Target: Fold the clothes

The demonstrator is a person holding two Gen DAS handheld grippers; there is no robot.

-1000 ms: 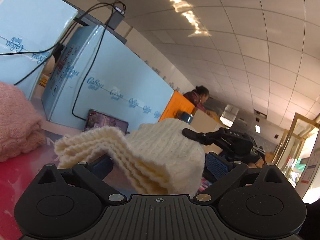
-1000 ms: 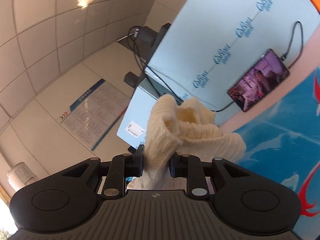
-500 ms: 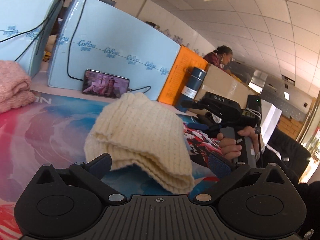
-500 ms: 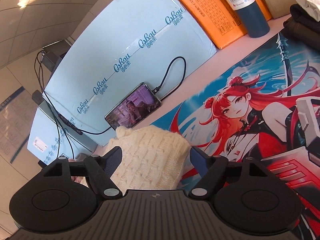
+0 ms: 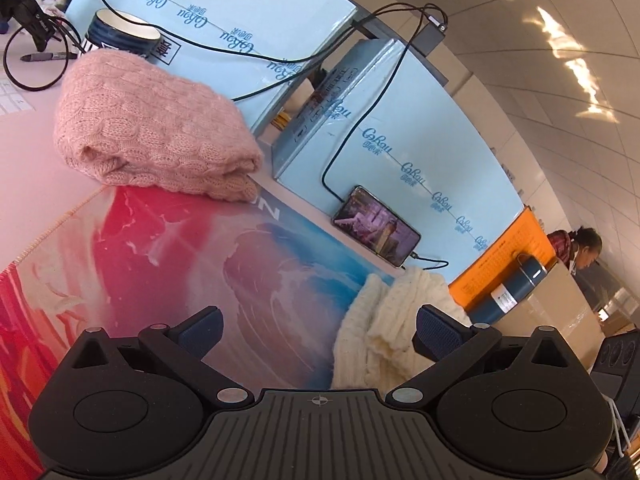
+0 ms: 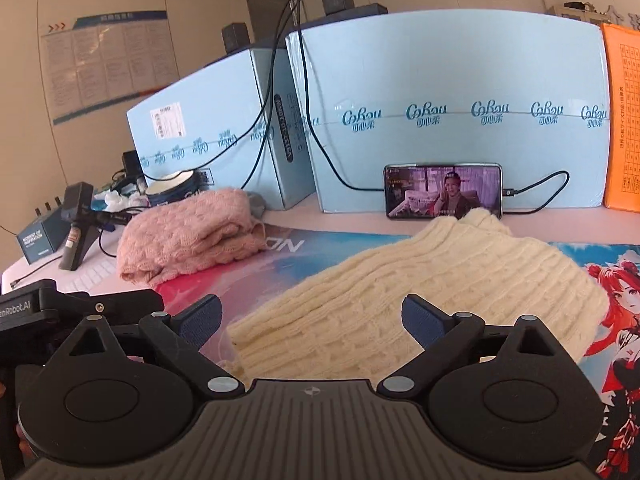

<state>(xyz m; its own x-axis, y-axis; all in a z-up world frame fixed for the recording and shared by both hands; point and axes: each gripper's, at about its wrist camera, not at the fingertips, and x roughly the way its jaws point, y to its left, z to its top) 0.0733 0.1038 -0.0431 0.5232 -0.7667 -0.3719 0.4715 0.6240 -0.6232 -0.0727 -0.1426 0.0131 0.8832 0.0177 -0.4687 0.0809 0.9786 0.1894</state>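
A folded cream knit garment (image 6: 420,292) lies on the printed desk mat (image 6: 248,276). My right gripper (image 6: 312,320) hovers just in front of it; its jaws are opening wide, with the near edge of the knit between them and neither pad pressing on it. In the left wrist view the same cream knit (image 5: 380,332) lies at the lower right, beside the right finger of my left gripper (image 5: 318,334), which stands open over the mat (image 5: 180,248) with nothing gripped. A folded pink knit (image 5: 156,128) rests at the mat's far left corner, also seen as the pink knit (image 6: 192,236).
Light blue boxes (image 6: 460,112) wall the back of the desk. A phone (image 6: 444,190) with a cable leans on them. A mug (image 6: 176,188), a small black tripod (image 6: 76,232), a blue flask (image 5: 516,284) and an orange box (image 6: 624,120) stand around. A person (image 5: 576,248) sits far right.
My right gripper went from shut on the cream knit to wide open, and the knit came down onto the mat. Both views rolled level and swung toward the pink knit.
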